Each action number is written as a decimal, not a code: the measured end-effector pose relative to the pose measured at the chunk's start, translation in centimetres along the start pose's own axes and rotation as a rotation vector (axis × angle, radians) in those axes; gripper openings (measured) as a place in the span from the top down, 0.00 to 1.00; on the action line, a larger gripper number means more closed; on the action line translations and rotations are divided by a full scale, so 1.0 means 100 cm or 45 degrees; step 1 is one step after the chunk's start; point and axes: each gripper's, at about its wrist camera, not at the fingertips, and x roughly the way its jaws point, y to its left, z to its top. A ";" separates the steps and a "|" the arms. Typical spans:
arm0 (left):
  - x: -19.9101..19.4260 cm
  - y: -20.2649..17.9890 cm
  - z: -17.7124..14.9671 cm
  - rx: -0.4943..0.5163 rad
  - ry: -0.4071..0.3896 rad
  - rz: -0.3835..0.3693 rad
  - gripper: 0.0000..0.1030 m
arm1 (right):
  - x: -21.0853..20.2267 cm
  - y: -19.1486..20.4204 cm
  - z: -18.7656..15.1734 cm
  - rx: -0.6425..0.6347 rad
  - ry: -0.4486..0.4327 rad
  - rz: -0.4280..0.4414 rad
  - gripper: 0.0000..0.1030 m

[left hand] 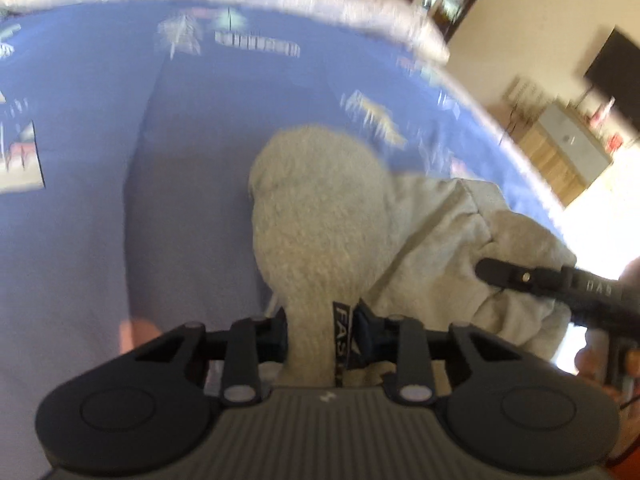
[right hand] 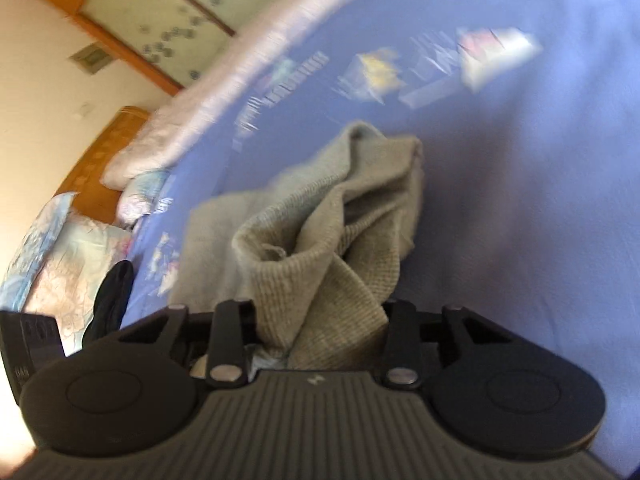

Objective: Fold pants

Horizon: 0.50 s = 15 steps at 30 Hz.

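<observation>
1. Pants (left hand: 320,216), grey, are bunched between the pads of the left claw (left hand: 320,336), which is clamped on the cloth beside a dark label (left hand: 342,332).
2. The right claw (right hand: 320,320) is also clamped on a fold of the pants.
3. The loose remainder lies crumpled on the bed's blue sheet (left hand: 120,160).
4. A pillow (right hand: 68,256) lies at the bed's edge.

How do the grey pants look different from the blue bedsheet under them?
The grey pants are bunched and rumpled, rising in folds; the blue bedsheet lies spread out flat. The pants are plain grey with a knitted texture, while the bedsheet carries printed pictures. The pants are pinched in both the left gripper and the right gripper; neither grips the bedsheet. Both are soft cloth.
</observation>
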 end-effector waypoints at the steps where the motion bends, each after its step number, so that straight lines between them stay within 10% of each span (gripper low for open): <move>1: -0.009 -0.001 0.005 0.010 -0.046 0.002 0.73 | 0.001 0.011 0.004 -0.049 -0.031 0.020 0.64; 6: -0.041 0.002 0.021 0.038 -0.233 0.092 0.72 | 0.018 0.057 0.018 -0.287 -0.114 0.047 0.64; 12: 0.004 0.053 -0.001 -0.136 -0.007 0.270 0.64 | 0.092 0.066 0.015 -0.322 0.153 -0.201 0.62; 15: 0.005 0.065 -0.014 -0.163 -0.055 0.250 0.60 | 0.103 0.077 0.004 -0.415 0.134 -0.303 0.60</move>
